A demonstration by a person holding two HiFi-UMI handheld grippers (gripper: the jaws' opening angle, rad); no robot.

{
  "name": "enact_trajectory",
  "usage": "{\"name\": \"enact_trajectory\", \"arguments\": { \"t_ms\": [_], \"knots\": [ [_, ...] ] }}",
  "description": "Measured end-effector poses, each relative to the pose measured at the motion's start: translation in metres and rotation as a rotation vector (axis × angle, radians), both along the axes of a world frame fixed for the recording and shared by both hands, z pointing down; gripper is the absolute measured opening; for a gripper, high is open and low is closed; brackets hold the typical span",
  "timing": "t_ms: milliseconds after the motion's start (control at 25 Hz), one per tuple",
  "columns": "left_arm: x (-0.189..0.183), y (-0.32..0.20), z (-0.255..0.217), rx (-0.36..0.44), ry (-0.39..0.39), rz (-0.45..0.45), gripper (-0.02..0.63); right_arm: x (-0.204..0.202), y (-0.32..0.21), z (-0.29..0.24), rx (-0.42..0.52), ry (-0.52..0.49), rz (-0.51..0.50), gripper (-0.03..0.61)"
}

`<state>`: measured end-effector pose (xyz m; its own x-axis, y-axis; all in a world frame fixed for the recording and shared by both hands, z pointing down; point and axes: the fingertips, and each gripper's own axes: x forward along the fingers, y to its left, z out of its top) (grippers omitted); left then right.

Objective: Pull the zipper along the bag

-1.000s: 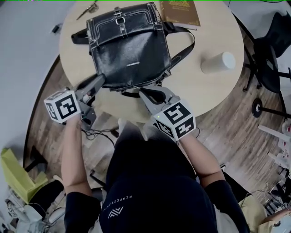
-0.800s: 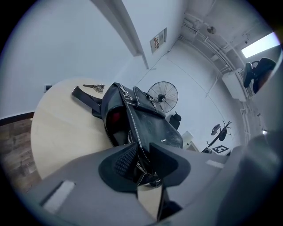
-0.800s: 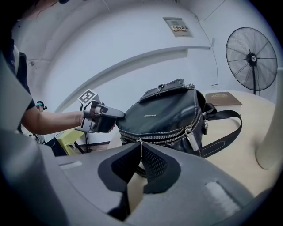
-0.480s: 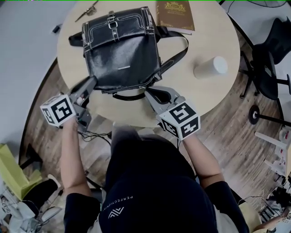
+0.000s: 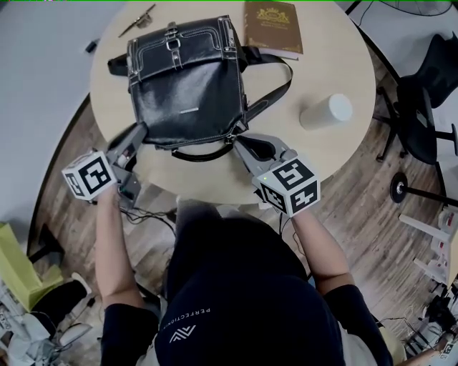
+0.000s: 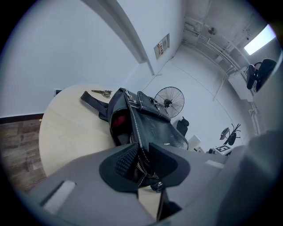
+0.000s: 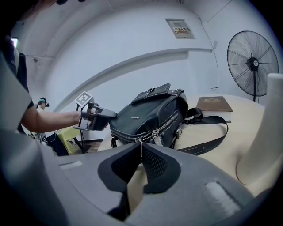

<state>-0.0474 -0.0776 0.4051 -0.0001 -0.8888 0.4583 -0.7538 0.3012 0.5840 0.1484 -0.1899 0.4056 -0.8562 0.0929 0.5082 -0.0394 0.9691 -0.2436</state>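
Note:
A black leather bag (image 5: 186,86) lies flat on the round table (image 5: 322,64), its strap looping out to the right. My left gripper (image 5: 139,134) is shut on the bag's near left corner; in the left gripper view (image 6: 140,155) zipper teeth and stitched leather (image 6: 152,126) run between the pads. My right gripper (image 5: 240,141) is at the near right corner. In the right gripper view (image 7: 141,145) its jaws are shut on the thin zipper pull, just below the metal slider (image 7: 154,136) on the bag (image 7: 146,110).
A brown book (image 5: 272,27) lies at the table's far edge beside the bag, and a white cylinder (image 5: 325,111) stands to the right. A small metal item (image 5: 139,18) lies far left. Office chairs (image 5: 429,86) stand right of the table. The table's near edge is under both grippers.
The right gripper has moved rightward along the bag's near edge to its right corner. The left gripper has kept its hold on the left corner. The bag sits slightly further away and left in view.

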Motion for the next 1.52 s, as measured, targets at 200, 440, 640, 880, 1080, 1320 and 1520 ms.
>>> {"name": "enact_trajectory", "arguments": {
  "t_ms": [200,440,640,880,1080,1320,1520],
  "knots": [
    [0.000,-0.001,0.001,-0.003,-0.003,0.004,0.098,0.000,-0.007,0.001,0.001,0.000,-0.005,0.014],
    [0.000,-0.001,0.000,-0.001,-0.026,0.000,0.099,-0.002,-0.009,0.004,-0.028,-0.009,0.001,0.014],
    [0.001,-0.002,0.000,0.026,-0.023,0.004,0.103,-0.003,-0.009,0.005,-0.063,-0.016,0.011,0.015],
    [0.004,-0.005,-0.007,0.057,-0.061,0.021,0.103,-0.002,-0.009,0.005,-0.080,-0.021,0.033,0.015],
    [0.008,-0.011,-0.020,0.088,-0.132,0.050,0.104,-0.003,-0.009,0.005,-0.093,-0.009,0.060,0.015],
    [0.008,-0.009,-0.022,0.048,-0.265,0.049,0.129,-0.004,-0.010,0.003,-0.120,0.007,0.129,0.015],
    [0.009,-0.010,-0.024,0.049,-0.263,0.048,0.128,-0.002,-0.009,0.002,-0.107,0.027,0.188,0.015]
  ]
}}
